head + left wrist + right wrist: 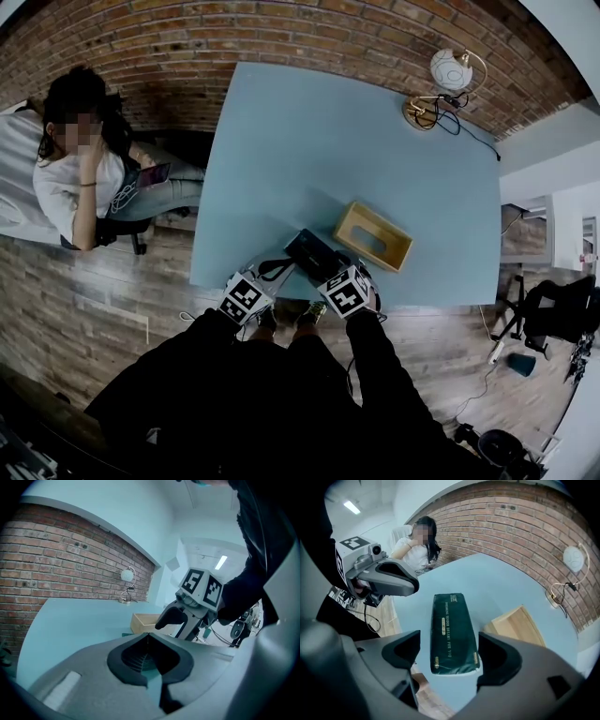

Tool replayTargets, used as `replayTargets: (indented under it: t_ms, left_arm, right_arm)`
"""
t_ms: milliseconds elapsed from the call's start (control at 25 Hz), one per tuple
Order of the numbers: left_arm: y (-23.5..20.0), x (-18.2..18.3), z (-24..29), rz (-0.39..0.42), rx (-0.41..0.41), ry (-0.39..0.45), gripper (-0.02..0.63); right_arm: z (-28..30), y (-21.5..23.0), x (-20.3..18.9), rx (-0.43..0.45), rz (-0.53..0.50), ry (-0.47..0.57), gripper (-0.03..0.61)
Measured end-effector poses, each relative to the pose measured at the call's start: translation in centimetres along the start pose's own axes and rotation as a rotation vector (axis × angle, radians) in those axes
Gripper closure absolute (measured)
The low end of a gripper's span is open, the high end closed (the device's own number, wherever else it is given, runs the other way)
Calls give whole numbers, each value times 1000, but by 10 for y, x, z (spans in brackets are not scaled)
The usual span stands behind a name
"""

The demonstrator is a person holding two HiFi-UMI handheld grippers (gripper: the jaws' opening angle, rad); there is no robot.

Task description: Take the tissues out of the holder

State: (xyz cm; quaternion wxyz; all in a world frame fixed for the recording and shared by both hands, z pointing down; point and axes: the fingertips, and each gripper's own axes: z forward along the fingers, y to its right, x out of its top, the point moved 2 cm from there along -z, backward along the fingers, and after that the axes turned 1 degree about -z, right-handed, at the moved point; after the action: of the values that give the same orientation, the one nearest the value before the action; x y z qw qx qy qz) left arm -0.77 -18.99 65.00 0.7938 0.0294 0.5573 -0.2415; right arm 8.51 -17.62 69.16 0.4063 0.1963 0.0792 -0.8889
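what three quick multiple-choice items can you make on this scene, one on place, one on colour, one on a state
1. Where does the tissue pack lie relative to the wooden holder?
A inside it
B outside it, on the table
C on top of it

2. What colour is the pack's wrapper?
A red
B white
C dark green

3. How does the right claw stand?
A open, not pressing the pack
B clamped on the pack
C shut, with nothing in it

Answers:
1. B: the pack lies flat on the blue top beside the holder.
2. C: the right gripper view shows a dark green wrapper with gold print.
3. A: its jaws stand wide apart while the pack rests on the table.
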Motion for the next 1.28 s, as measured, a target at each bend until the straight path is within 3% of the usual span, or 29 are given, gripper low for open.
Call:
replayTargets:
  t_ms: [240,440,600,800,920,1120,1280]
  left_arm:
    - [12,11,-9,27,-20,20,604]
    - [24,22,-17,33,-36,34,604]
    - [42,39,-21,36,-74,60,604]
    - [66,70,-30,52,-130,102,604]
    - [78,85,-44,65,-159,119,604]
    - [95,120,-72,11,-190,178,604]
    - [106,146,-85,-8,-193,229,604]
  right_arm:
    - [-20,-13,4,2,69,110,206]
    - [-46,-20,4,9,187,229,207]
    - [-79,-22,7,-24,281,377,209]
    - [-130,-40,14,21,318,572,216]
    - [-161,-52,21,40,291,697,256]
    - [-218,-68,36,74,293,913,327]
    - [-249,-70,40,43,283,982,396]
